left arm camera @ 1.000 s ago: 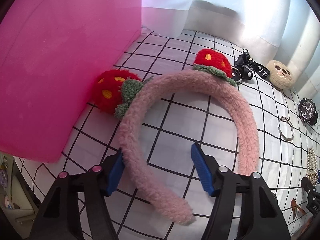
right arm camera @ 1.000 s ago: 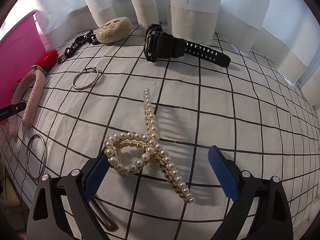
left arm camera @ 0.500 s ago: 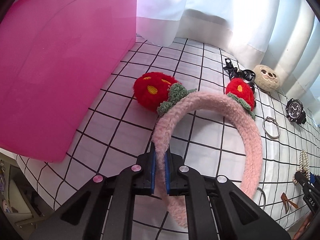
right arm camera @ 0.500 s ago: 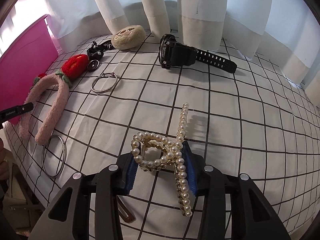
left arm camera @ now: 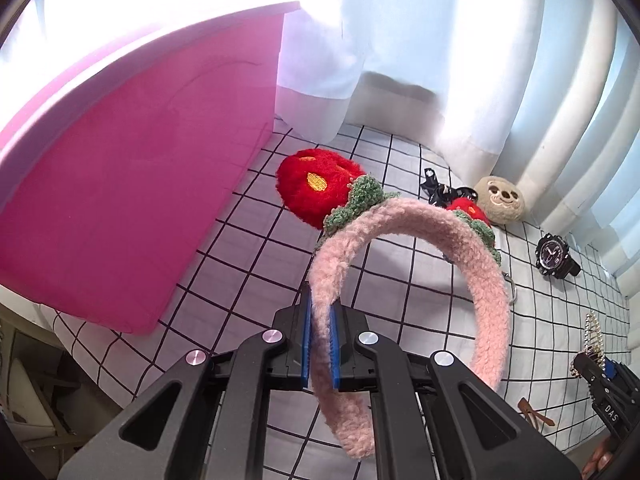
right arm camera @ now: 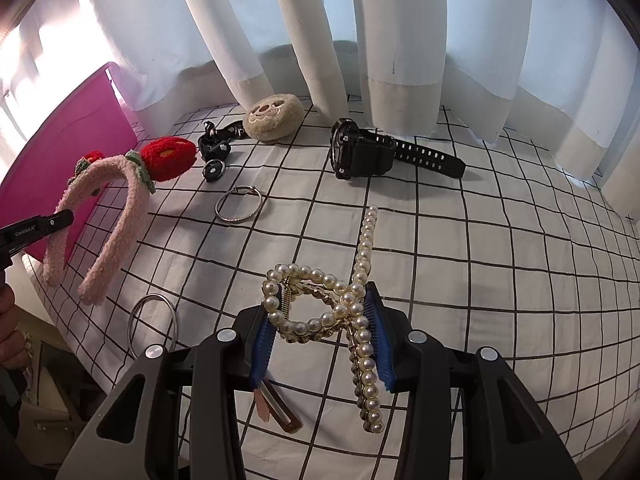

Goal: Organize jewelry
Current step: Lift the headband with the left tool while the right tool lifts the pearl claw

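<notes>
My left gripper (left arm camera: 320,320) is shut on one leg of a fluffy pink headband (left arm camera: 492,308) with red strawberry pompoms (left arm camera: 316,184). The headband hangs lifted above the checked white cloth (left arm camera: 400,160), beside a pink box (left arm camera: 132,184). The right wrist view shows the same headband (right arm camera: 128,216) raised at the left. My right gripper (right arm camera: 320,336) is shut on a pearl hair claw (right arm camera: 362,256), its blue pads pressing the looped end, and the claw is held off the cloth.
On the cloth lie a black watch (right arm camera: 360,152), a beige plush piece (right arm camera: 272,118), a black strap (right arm camera: 216,148), two metal bangles (right arm camera: 239,208) (right arm camera: 154,324) and a brown hair clip (right arm camera: 280,410). White curtains (right arm camera: 400,40) hang behind. The table edge drops off at the lower left.
Both grippers went from open to shut, the left on the headband and the right on the pearl claw. Both then rose, lifting their items off the cloth.
</notes>
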Tool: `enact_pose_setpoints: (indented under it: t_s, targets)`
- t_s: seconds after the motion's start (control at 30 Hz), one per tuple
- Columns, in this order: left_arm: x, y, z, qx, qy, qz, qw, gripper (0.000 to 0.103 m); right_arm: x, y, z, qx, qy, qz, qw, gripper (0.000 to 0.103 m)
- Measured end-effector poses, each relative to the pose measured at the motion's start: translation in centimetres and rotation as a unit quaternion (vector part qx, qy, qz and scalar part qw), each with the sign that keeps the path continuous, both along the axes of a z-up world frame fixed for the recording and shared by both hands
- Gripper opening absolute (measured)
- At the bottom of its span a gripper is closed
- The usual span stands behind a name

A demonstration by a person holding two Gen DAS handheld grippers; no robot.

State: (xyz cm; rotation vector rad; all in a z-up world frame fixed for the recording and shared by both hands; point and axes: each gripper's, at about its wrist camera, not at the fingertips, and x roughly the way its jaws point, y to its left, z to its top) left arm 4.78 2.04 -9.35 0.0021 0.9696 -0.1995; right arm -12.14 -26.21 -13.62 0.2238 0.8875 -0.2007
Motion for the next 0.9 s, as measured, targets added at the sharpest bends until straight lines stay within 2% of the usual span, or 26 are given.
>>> enact_pose_setpoints:
  t_s: [0.2, 0.53, 0.73, 0.9]
  targets:
    - [-0.6, 0.5, 4.0, -0.017, -0.029, -0.002, 0.9994, 0.007, -0.2, 1.1, 3.8, -0.002, -0.032, 0.01, 0.999, 0.04]
    - [-0.5, 2.6, 12.8, -0.052, -0.098, 0.01, 0.9938, 0.008, 2.6, 5.5, 13.0, -0.019, -0.12, 0.066, 0.99, 0.04]
    - [0.7, 7.1, 17.2, -0.053, -0.141, 0.055, 0.9871, 0.008, 6.8, 10.0, 17.9, -0.023, -0.172, 0.125, 0.977, 0.04]
    - [2.0, 12.7, 19.2, -0.037, -0.163, 0.11, 0.9798, 0.008, 11.5, 15.5, 20.2, -0.02, -0.191, 0.192, 0.962, 0.04]
